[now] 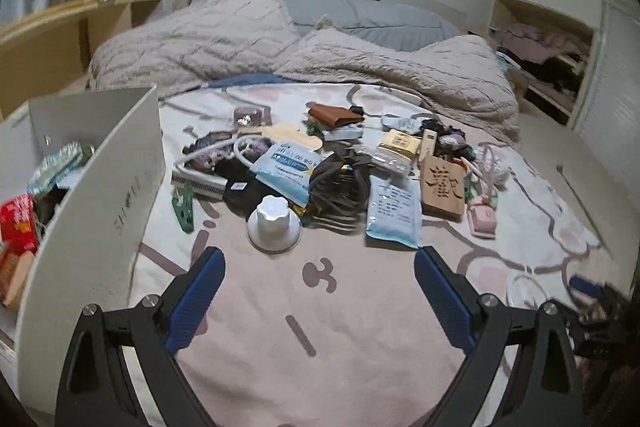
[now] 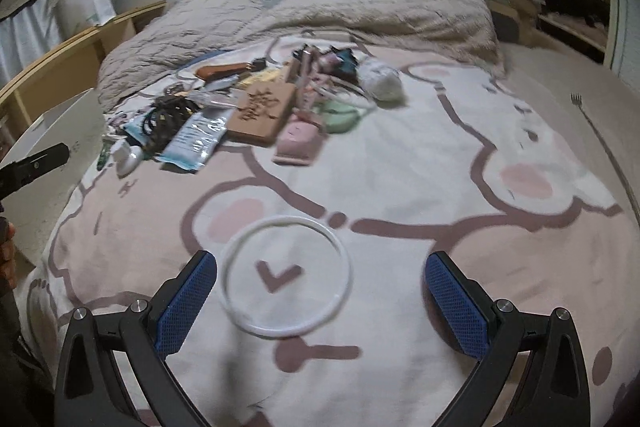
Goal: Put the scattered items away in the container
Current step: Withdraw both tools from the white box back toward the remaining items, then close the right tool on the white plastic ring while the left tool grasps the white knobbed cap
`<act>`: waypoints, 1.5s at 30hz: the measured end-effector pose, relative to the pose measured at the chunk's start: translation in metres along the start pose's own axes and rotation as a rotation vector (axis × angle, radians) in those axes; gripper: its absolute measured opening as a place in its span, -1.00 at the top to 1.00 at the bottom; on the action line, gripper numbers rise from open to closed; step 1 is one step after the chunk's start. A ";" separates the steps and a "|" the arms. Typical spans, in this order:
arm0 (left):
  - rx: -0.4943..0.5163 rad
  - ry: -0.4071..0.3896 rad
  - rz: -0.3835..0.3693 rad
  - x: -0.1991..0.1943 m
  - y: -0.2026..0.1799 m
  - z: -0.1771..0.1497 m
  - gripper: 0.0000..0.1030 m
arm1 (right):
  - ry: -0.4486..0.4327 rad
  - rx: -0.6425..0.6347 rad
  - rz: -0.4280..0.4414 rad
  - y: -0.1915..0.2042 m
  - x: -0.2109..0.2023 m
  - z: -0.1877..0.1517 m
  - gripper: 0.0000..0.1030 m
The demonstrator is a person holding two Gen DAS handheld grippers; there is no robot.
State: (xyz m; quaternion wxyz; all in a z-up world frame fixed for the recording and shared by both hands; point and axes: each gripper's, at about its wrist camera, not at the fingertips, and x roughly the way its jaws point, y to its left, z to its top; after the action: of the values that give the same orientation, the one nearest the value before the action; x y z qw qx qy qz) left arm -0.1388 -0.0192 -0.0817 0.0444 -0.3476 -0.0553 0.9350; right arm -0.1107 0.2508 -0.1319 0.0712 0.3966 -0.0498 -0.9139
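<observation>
A pile of scattered items lies on the pink patterned bedspread (image 1: 320,327): a white lid with a knob (image 1: 273,223), a tangle of dark cord (image 1: 340,183), clear medical packets (image 1: 394,211), a carved wooden block (image 1: 445,189) and a pink gadget (image 1: 484,219). The white container (image 1: 104,187) stands at the left, with packets inside. My left gripper (image 1: 320,263) is open just short of the lid, nothing between its fingers. A white ring (image 2: 286,275) lies flat on the bedspread between the open fingers of my right gripper (image 2: 322,267), nearer the left one, untouched by either.
A rumpled beige blanket (image 1: 280,43) and grey pillows (image 1: 360,15) fill the bed's far half. A long thin back scratcher (image 2: 608,155) lies at the right edge. Wooden shelves (image 1: 52,47) stand left, an open cupboard (image 1: 544,55) right. A person's hand (image 2: 7,255) shows at the left edge.
</observation>
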 end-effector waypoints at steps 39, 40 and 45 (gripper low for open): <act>0.007 0.198 0.148 0.125 0.024 0.008 -0.51 | -0.006 -0.121 -0.033 0.027 0.025 -0.023 -1.00; 0.005 0.200 0.146 0.125 0.025 0.008 -0.51 | -0.003 -0.121 -0.033 0.028 0.025 -0.023 -1.00; 0.011 0.210 0.150 0.128 0.023 0.007 -0.53 | -0.002 -0.143 -0.033 0.030 0.026 -0.022 -1.00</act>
State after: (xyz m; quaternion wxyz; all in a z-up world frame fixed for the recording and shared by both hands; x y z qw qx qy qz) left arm -0.2409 -0.0269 -0.1621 -0.0181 -0.4464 -0.0191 0.8944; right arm -0.1094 0.2161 -0.1615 0.0840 0.3905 0.0219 -0.9165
